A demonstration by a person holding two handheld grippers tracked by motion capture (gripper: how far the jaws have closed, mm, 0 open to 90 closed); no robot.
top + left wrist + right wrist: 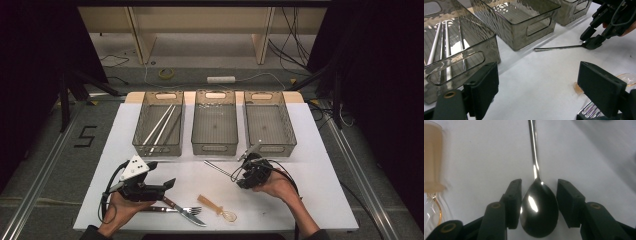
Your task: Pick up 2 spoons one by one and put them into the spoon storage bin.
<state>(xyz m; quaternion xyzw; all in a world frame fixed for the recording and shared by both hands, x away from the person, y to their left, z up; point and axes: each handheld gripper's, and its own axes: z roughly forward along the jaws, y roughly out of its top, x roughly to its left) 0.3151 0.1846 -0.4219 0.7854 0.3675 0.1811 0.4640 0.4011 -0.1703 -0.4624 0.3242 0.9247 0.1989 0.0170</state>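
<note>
Nearest the camera in the high view, a fork (186, 211) lies on the white table (310, 200) beside a clear plastic spoon (218, 207) with an amber handle. At the left, the left gripper (169, 184) hovers just above the fork's handle, jaws spread wide with nothing between them. Behind it stands the left bin (159, 124), which holds long chopsticks (161, 123); the middle bin (215, 122) and the right bin (269, 123) sit next in the row. Toward the right, a metal spoon (539, 212) lies on the table in front of the right bin, handle pointing away toward the left. The right gripper (538, 205) sits low around its bowl, one jaw on each side; whether the pads actually press the bowl I cannot tell.
</note>
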